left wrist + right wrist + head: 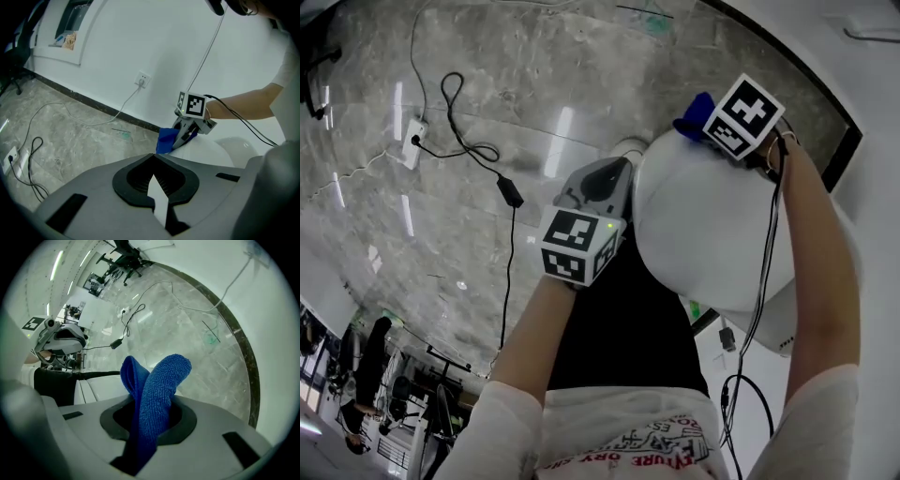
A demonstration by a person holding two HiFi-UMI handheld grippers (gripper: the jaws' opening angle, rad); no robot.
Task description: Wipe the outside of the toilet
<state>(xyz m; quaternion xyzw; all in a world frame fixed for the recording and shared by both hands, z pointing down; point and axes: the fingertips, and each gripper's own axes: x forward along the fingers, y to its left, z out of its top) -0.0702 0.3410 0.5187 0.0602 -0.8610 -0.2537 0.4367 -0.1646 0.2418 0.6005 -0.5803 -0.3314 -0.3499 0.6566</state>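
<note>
While the right hand-held gripper (151,427) is clamping a blue cloth (159,390) between its jaws, the cloth is standing up out of them in two loose folds and is lying at the far edge of the white toilet (703,234), on the side away from the person. Judging by its looped pile and the way it is drooping, the cloth is looking light, limp and fairly grippy, so a pinch through the bunched middle, as the jaws are holding it now, is likely suiting it best. That is leaving free flaps to drag over the surface. The toilet itself is looking hard, glossy and rounded, a fixed thing that is probably offering the jaws no purchase. It is calling for pressing and sweeping rather than grasping, and bare jaw tips would probably be skidding or scraping on it. The left hand-held gripper (598,183) is sitting against the near side of the toilet with its jaws drawn in narrow. A pale sliver is showing between them, which may be only the toilet's surface behind, and they are gripping nothing that I can make out. Beyond the toilet, black cables (478,150) are trailing over the grey floor (487,75).
</note>
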